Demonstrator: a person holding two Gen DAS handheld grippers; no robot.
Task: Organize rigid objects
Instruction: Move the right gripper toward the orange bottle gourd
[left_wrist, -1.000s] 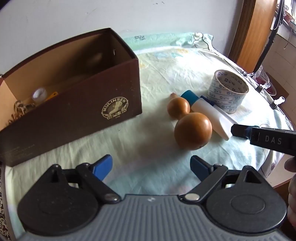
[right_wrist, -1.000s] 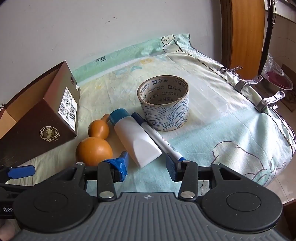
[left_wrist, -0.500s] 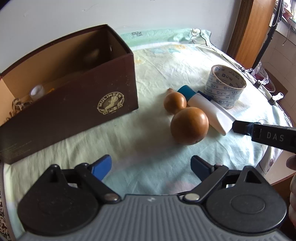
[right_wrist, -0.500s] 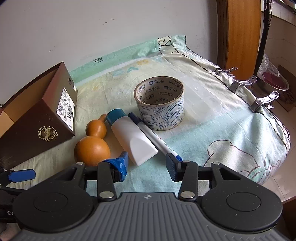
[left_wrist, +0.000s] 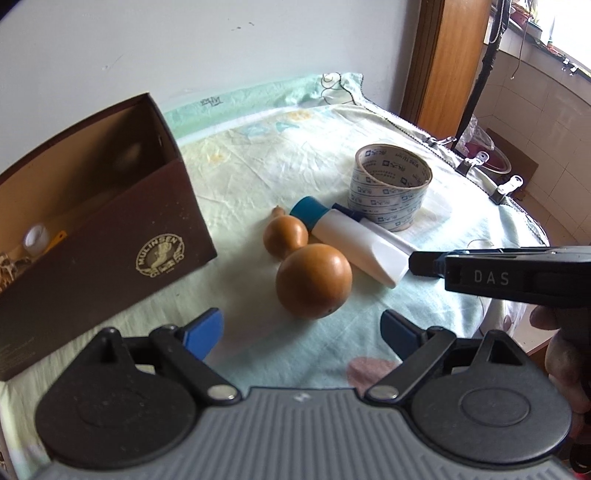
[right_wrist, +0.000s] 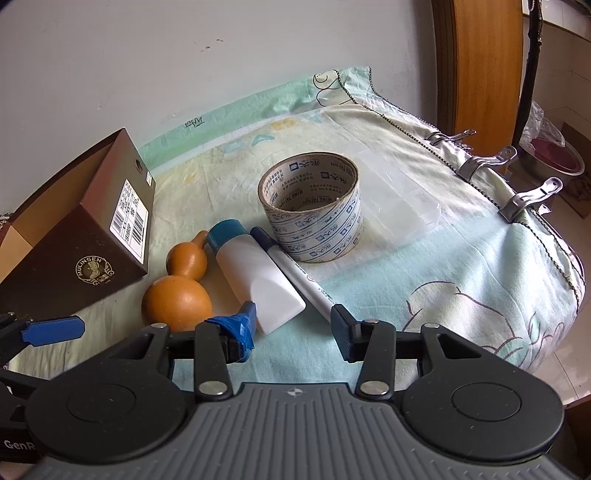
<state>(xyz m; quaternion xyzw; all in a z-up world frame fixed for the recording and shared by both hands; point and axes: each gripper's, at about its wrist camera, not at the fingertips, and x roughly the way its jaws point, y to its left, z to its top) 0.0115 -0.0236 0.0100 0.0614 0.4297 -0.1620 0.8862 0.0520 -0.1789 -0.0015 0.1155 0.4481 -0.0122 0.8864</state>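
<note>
— So what does the left wrist view show?

— Low in the frame, the left gripper (left_wrist: 301, 330) has its blue fingers spread wide with nothing between them. Just above the gap lies a brown gourd (left_wrist: 308, 271), touching a white bottle (left_wrist: 360, 245) with a teal cap. A pen (left_wrist: 384, 236) runs along the bottle's far side, and a roll of tape (left_wrist: 389, 186) stands on end in the upper middle. At left is an open brown box (left_wrist: 110, 236) with small items inside, too dim to name.

— And the other tool?

— The right gripper (left_wrist: 424, 264) enters from the right edge, its tip just beside the bottle's flat end.

— Then the right wrist view?

— Its fingers (right_wrist: 240, 325) are apart, empty, flanking the near ends of the bottle (right_wrist: 258, 275) and pen (right_wrist: 295, 273). The gourd (right_wrist: 179, 290) sits at lower left by the box (right_wrist: 85, 240). The tape (right_wrist: 314, 206) stands at centre, a clear tray (right_wrist: 402, 199) just beside it on the patterned cloth (right_wrist: 461, 266).
</note>
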